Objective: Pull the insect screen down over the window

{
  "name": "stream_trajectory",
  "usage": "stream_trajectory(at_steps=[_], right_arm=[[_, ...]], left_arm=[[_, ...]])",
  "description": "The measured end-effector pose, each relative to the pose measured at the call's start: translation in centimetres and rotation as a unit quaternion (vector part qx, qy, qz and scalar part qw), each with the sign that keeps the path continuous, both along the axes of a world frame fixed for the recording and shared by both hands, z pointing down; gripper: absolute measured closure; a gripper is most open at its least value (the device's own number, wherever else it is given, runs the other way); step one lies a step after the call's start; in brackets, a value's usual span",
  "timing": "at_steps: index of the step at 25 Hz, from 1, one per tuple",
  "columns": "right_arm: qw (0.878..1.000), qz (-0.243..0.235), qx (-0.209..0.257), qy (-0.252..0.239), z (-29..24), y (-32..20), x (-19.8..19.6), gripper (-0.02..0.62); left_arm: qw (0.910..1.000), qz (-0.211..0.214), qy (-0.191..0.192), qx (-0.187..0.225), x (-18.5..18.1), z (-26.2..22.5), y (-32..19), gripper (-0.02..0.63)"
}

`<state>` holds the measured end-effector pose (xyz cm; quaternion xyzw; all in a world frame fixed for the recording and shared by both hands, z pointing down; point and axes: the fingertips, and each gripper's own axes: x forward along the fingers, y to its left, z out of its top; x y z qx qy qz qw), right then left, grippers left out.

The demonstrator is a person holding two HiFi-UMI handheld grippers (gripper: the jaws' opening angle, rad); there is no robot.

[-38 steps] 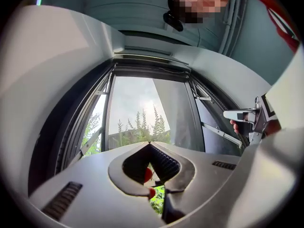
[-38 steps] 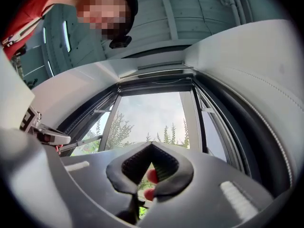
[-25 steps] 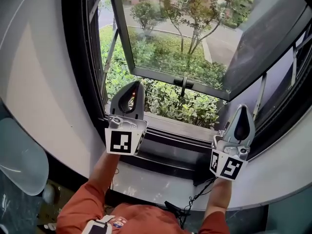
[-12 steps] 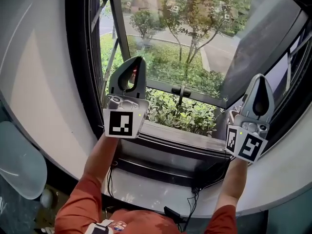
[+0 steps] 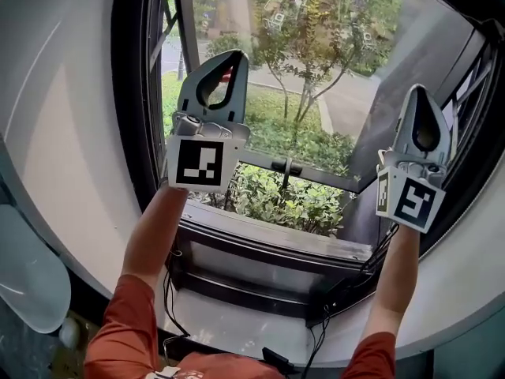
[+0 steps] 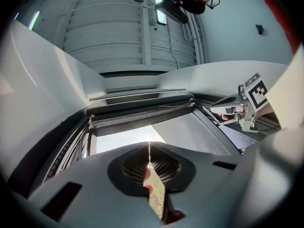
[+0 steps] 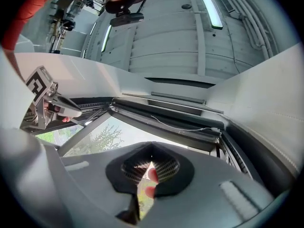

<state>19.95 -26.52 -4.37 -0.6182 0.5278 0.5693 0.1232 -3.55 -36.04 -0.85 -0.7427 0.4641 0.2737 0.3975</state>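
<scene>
Open window (image 5: pixel 260 161), greenery beyond. My left gripper (image 5: pixel 231 55) and right gripper (image 5: pixel 417 91) are raised, both closed and empty. The insect screen (image 7: pixel 166 112) sits retracted along the top frame. It is probably light, spring-loaded mesh, so I should grip its stiff bar or the thin cord (image 7: pixel 183 127).

In the head view, the upper edge cut off the window (image 5: pixel 187 22) top, and the left gripper (image 5: pixel 233 60) hid part of the sash (image 5: pixel 316 174) rail. In the gripper views, the bodies of the left gripper and right gripper (image 7: pixel 151 148) hid the lower window. The cord (image 7: pixel 180 126) was too thin to trace to its ends.
</scene>
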Motion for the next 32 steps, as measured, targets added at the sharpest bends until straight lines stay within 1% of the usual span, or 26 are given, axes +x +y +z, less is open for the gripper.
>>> stream_trajectory(at_steps=[7,11,14,16,19,23,25,27,28,30,32], right_arm=[[0.999,0.040,0.009,0.030,-4.5,-0.2,-0.5,0.585],[0.996,0.078,0.003,0.048,-6.9,-0.7,-0.3,0.584],[0.993,0.098,0.002,0.065,-8.7,-1.3,-0.6,0.585],[0.990,0.120,0.001,0.080,-9.7,-1.7,-0.8,0.584],[0.986,0.136,0.005,0.095,-11.3,-2.0,-1.2,0.584],[0.978,0.171,0.014,0.122,-13.6,-2.4,-2.0,0.584],[0.972,0.193,0.014,0.136,-14.6,-2.6,-2.5,0.584],[0.966,0.212,0.011,0.149,-15.5,-2.7,-2.8,0.543],[0.962,0.223,0.007,0.155,-15.9,-2.8,-2.7,0.541],[0.954,0.251,-0.003,0.166,-16.9,-3.1,-2.4,0.518],[0.942,0.284,-0.018,0.178,-17.8,-3.5,-1.7,0.494]], left_arm=[[0.9988,-0.026,-0.015,0.040,0.2,-5.5,0.3,0.600],[0.9957,-0.058,-0.040,0.060,0.6,-8.3,0.4,0.600],[0.9903,-0.090,-0.063,0.085,1.1,-10.5,0.5,0.600],[0.9844,-0.115,-0.083,0.104,1.6,-11.9,0.4,0.600],[0.9740,-0.157,-0.117,0.113,2.3,-13.7,-0.1,0.600],[0.9579,-0.211,-0.145,0.130,3.0,-16.4,-0.4,0.597],[0.9501,-0.230,-0.157,0.140,3.3,-17.5,-0.2,0.578],[0.9429,-0.247,-0.170,0.145,3.5,-18.4,-0.1,0.554],[0.9386,-0.257,-0.178,0.146,3.6,-18.8,-0.2,0.538],[0.9277,-0.282,-0.198,0.144,3.6,-19.7,-0.6,0.507],[0.9146,-0.312,-0.215,0.141,3.4,-20.7,-1.3,0.479]])
